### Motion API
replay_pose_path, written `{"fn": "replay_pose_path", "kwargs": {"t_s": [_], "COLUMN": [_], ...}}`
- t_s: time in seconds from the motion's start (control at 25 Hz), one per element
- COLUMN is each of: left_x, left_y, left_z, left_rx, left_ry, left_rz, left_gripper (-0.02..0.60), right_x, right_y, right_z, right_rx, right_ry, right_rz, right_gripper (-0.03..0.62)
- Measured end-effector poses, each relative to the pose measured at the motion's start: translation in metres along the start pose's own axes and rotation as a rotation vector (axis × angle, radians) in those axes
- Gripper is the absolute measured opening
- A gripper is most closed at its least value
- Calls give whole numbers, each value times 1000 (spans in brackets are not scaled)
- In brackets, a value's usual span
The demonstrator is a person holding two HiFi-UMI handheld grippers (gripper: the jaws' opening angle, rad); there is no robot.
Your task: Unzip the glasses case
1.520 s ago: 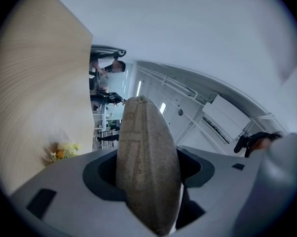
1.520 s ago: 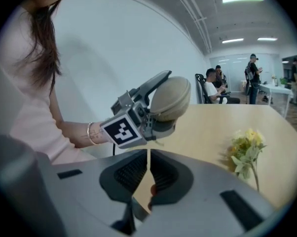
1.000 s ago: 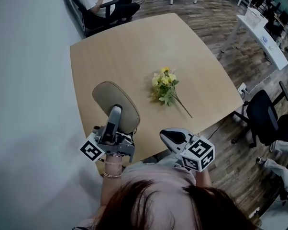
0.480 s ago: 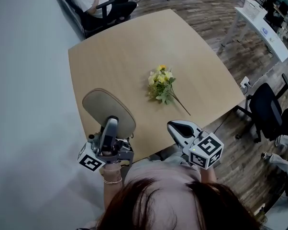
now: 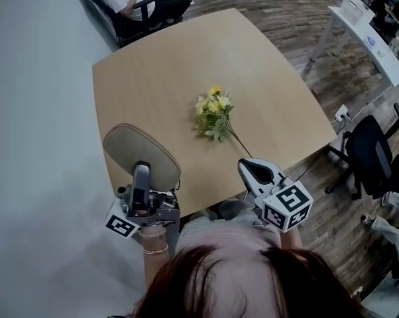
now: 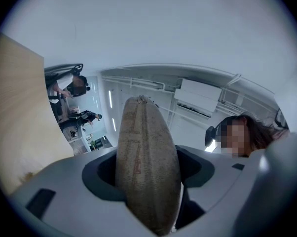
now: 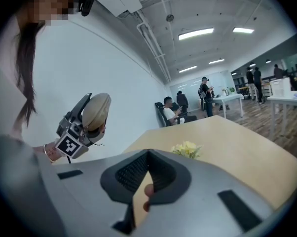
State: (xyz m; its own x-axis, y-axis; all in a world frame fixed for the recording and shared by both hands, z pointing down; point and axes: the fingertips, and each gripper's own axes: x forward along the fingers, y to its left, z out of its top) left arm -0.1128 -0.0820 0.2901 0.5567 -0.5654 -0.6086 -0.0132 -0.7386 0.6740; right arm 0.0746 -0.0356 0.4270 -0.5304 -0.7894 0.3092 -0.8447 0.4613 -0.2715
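The glasses case (image 5: 140, 154) is a beige fabric oval, held up above the near left corner of the wooden table (image 5: 173, 65). My left gripper (image 5: 141, 197) is shut on its near end. In the left gripper view the case (image 6: 146, 147) stands edge-on between the two jaws and points up toward the ceiling. My right gripper (image 5: 258, 172) hovers at the table's near edge, to the right of the case and apart from it. Its jaws (image 7: 147, 181) are shut with nothing in them. The right gripper view shows the case (image 7: 96, 110) raised at the left.
A bunch of yellow flowers (image 5: 211, 113) lies mid-table, also seen in the right gripper view (image 7: 186, 149). A person sits in a chair (image 5: 136, 2) beyond the far corner. A black office chair (image 5: 368, 154) and a white desk (image 5: 368, 42) stand at the right.
The left gripper has carried the case a little left and toward the near edge, rolling slightly. The right gripper has moved forward and to the right along the table's near edge.
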Motion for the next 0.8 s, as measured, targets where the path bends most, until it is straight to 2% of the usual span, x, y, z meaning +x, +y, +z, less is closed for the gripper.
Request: {"fn": "replay_pose_path", "kwargs": {"t_s": [0.2,0.44,0.6,0.8], "left_x": [2,5,8,8], "left_y": [-12,-19,-25,-27], "left_z": [-18,-39,-53,-61], "left_rx": [25,54,68,70], "left_ry": [-60,-98,-84,-63], "left_rz": [31,59,70,85], "left_gripper": [288,288,288,288], "right_x": [-14,-22,-32,-35], "right_y": [-13,-33,-41,-51], "right_z": [1,2,5,6], "right_rx": [-32,-58,-48,-36], "right_ry": [24,23,-3,-14], "right_rz": [38,44,53,19], "right_gripper": [15,15,15,15]}}
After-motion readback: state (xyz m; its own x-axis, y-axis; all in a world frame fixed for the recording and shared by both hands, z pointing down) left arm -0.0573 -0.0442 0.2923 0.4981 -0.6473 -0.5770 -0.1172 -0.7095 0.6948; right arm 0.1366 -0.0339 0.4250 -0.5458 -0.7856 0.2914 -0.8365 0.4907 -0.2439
